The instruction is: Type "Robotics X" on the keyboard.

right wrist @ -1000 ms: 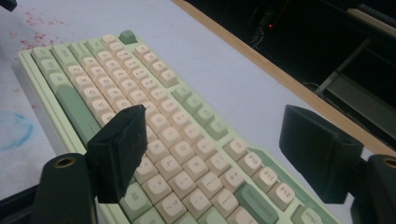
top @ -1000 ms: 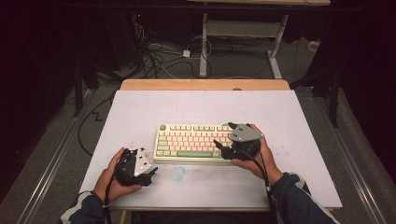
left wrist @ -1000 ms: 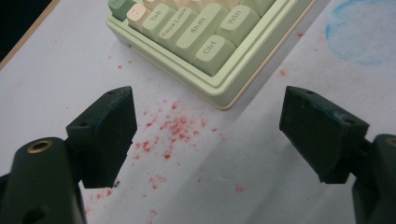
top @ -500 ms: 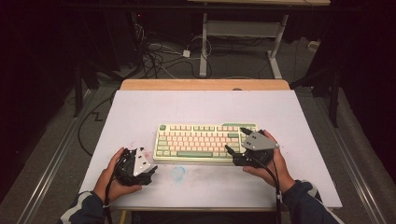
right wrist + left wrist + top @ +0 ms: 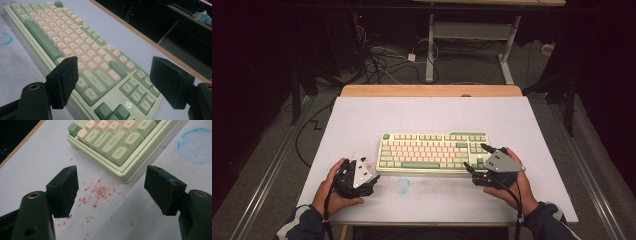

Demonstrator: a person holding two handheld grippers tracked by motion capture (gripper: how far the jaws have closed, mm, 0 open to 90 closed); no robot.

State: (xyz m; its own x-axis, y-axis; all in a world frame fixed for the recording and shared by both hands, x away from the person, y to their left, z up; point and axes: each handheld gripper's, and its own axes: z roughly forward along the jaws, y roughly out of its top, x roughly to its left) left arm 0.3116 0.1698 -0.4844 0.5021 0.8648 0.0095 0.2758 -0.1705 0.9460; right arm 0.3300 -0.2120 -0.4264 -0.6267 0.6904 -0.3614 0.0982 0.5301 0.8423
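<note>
A green and cream keyboard [image 5: 432,150] lies in the middle of the white-covered table. My left gripper [image 5: 369,172] rests on the table just off the keyboard's front left corner [image 5: 112,142]. Its jaws have just been closing a little but still stand open [image 5: 111,187], with bare paper and red specks between them. My right gripper [image 5: 476,157] is at the keyboard's right end. It is open [image 5: 115,80], and the navigation and arrow keys [image 5: 140,92] lie below and between its jaws without touching them.
A white sheet [image 5: 362,120] covers the table, with a blue scribble [image 5: 402,185] near the front edge and red specks [image 5: 97,192] by the left gripper. A wooden strip [image 5: 432,90] edges the far side. Cables and desk legs [image 5: 430,55] are on the floor beyond.
The right hand has slid right and toward the near edge, from over the keyboard's right part to its right end. The left hand stayed put, its jaws a bit narrower.
</note>
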